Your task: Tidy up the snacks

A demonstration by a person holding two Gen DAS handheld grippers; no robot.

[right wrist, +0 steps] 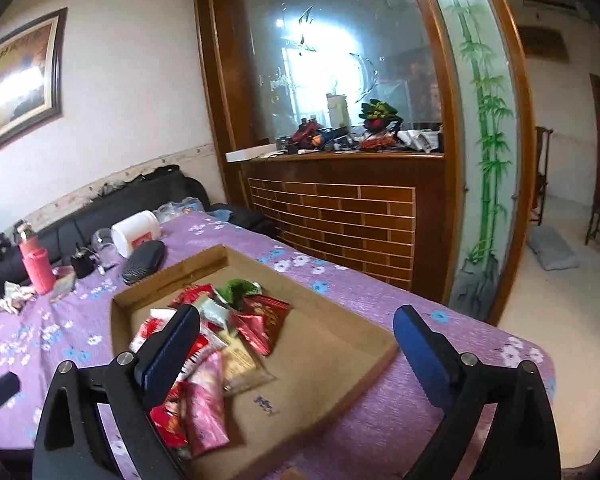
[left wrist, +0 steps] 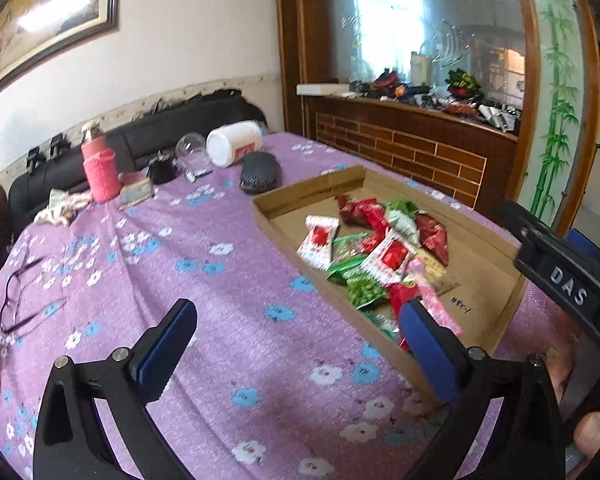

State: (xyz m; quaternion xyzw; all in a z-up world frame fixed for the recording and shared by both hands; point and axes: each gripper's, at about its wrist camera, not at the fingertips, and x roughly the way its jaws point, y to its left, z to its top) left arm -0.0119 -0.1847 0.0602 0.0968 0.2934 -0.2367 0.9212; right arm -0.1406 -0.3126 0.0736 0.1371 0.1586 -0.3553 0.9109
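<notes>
Snack packets (left wrist: pixel 364 256) lying heaped in cardboard tray (left wrist: pixel 496 280) on worktop (left wrist: pixel 228 288), pile crowding tray's left half, so likely gathered there or dumped for sorting; can't tell which.

Left wrist view: left claw (left wrist: pixel 300 340) hovering wide, holding nothing, over cloth beside tray edge. Right tool body (left wrist: pixel 568 284) showing at right.

Right wrist view: right claw (right wrist: pixel 296 344) spreading wide, holding nothing, above tray; left finger (right wrist: pixel 172 340) overlapping pile.

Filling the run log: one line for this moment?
left gripper: open, empty | right gripper: open, empty | snack packets: piled in cardboard tray
</notes>
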